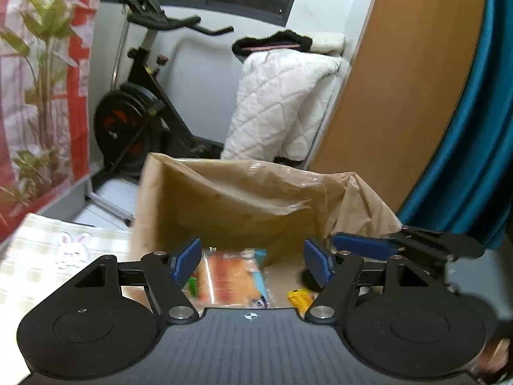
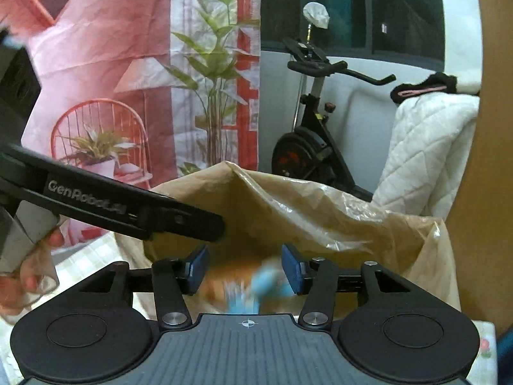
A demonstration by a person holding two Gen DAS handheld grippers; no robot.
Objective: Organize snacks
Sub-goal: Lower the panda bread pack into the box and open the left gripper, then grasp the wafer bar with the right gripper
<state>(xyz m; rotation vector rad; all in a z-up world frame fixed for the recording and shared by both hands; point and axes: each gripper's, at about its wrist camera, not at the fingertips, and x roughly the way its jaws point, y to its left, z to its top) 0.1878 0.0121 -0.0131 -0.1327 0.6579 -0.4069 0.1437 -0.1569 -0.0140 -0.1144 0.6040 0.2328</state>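
The left gripper (image 1: 253, 261) is hanging open and empty above the cardboard box (image 1: 205, 202). The right gripper (image 2: 245, 269) is hanging beside it, jaws parted, nothing clearly between them. Inside, an orange snack packet (image 1: 227, 280) is lying near the left wall, a yellow packet (image 1: 299, 298) toward the right. An exercise bike (image 1: 138, 115) is standing beyond.

A brown cardboard box (image 1: 179, 199), open at the top and lined with a crinkled translucent plastic bag (image 1: 323, 189), stands on a checked cloth. On its floor lie several snack packets. The largest is an orange packet (image 1: 227, 280), flat, with a light blue packet (image 1: 259, 276) against its right edge and a bit of green at its left. A small yellow packet (image 1: 299, 298) lies apart, further right. In the right wrist view the packets are blurred; the blue one (image 2: 266, 284) seems to overlap the orange.
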